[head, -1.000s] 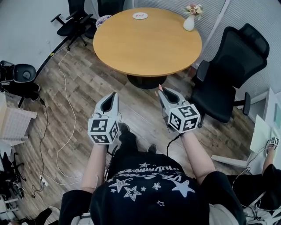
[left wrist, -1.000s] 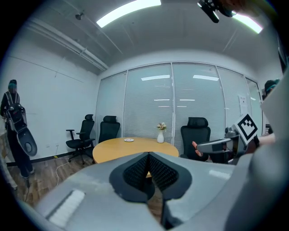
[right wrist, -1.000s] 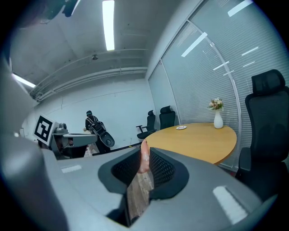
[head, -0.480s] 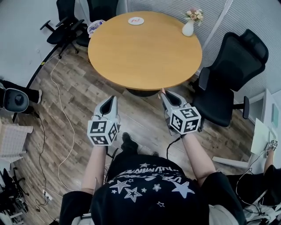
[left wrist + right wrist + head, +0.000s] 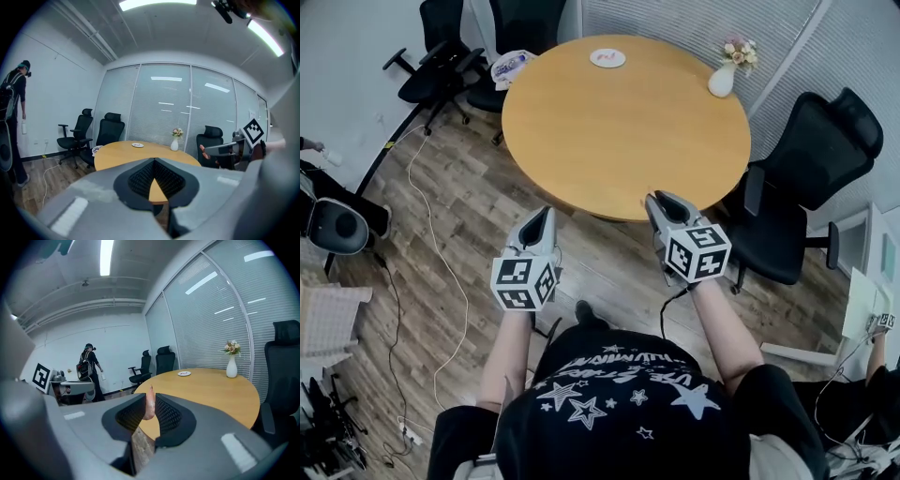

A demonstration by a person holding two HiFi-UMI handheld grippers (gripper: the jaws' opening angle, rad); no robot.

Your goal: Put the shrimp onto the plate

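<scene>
A pale pink shrimp (image 5: pixel 149 404) stands upright between the pads of my right gripper (image 5: pixel 150 393), which is shut on it. In the head view that gripper (image 5: pixel 656 197) hovers at the near edge of the round wooden table (image 5: pixel 619 122). The small white plate (image 5: pixel 607 58) lies at the table's far side, also seen as the plate (image 5: pixel 183 373) from the right gripper view. My left gripper (image 5: pixel 547 211) is held over the floor just short of the table, its tips together and nothing in them. From its view the plate (image 5: pixel 137 145) sits far across the tabletop.
A white vase with flowers (image 5: pixel 724 79) stands at the table's far right edge. A black office chair (image 5: pixel 806 159) is close on the right, and more chairs (image 5: pixel 450 56) stand at the far left. A white cable (image 5: pixel 431 216) trails on the floor. A person (image 5: pixel 89 369) stands by the wall.
Both grippers have come forward toward the table; the right one, with the shrimp, now reaches its near edge. The table sits closer in the head view.
</scene>
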